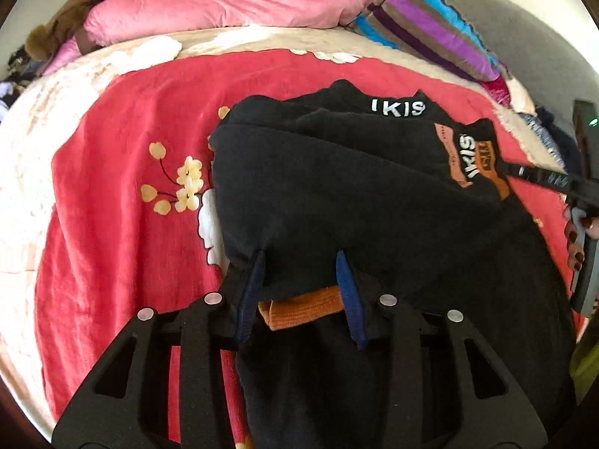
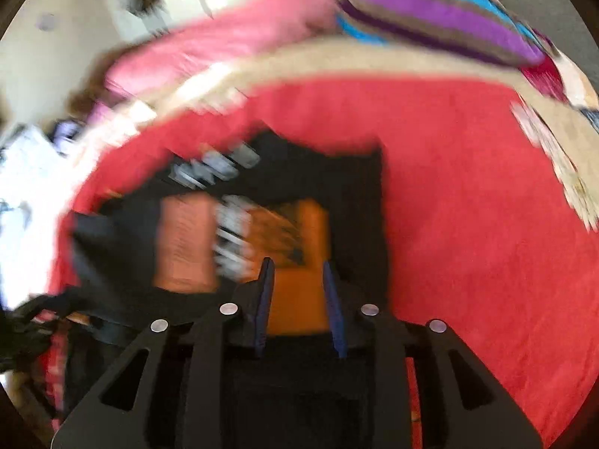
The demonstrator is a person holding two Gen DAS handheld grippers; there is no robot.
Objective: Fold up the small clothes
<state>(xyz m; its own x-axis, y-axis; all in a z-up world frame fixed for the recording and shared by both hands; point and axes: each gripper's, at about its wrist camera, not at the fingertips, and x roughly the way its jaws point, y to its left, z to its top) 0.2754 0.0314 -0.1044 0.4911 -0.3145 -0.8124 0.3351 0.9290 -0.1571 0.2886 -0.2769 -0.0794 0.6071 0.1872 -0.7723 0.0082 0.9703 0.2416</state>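
A black garment [image 1: 355,187] with white "IKIS" lettering and orange patches lies partly folded on the red blanket [image 1: 123,112]. In the left wrist view my left gripper [image 1: 299,258] is at its near edge. The blue pads pinch a bunched fold of black cloth, and an orange cuff [image 1: 299,308] sits just below them. The right wrist view is blurred. There my right gripper [image 2: 298,263] hovers over the garment [image 2: 355,194], its fingers apart with the orange patch [image 2: 299,232] lying loose between them. A hand [image 1: 574,239] holding that gripper shows at the right edge.
The red blanket has yellow flowers [image 1: 187,183] and covers a beige bed. A pink duvet [image 1: 232,3] and a striped pillow [image 1: 430,26] lie at the far end, with a grey headboard [image 1: 524,37] on the right. Clutter sits off the bed's left side.
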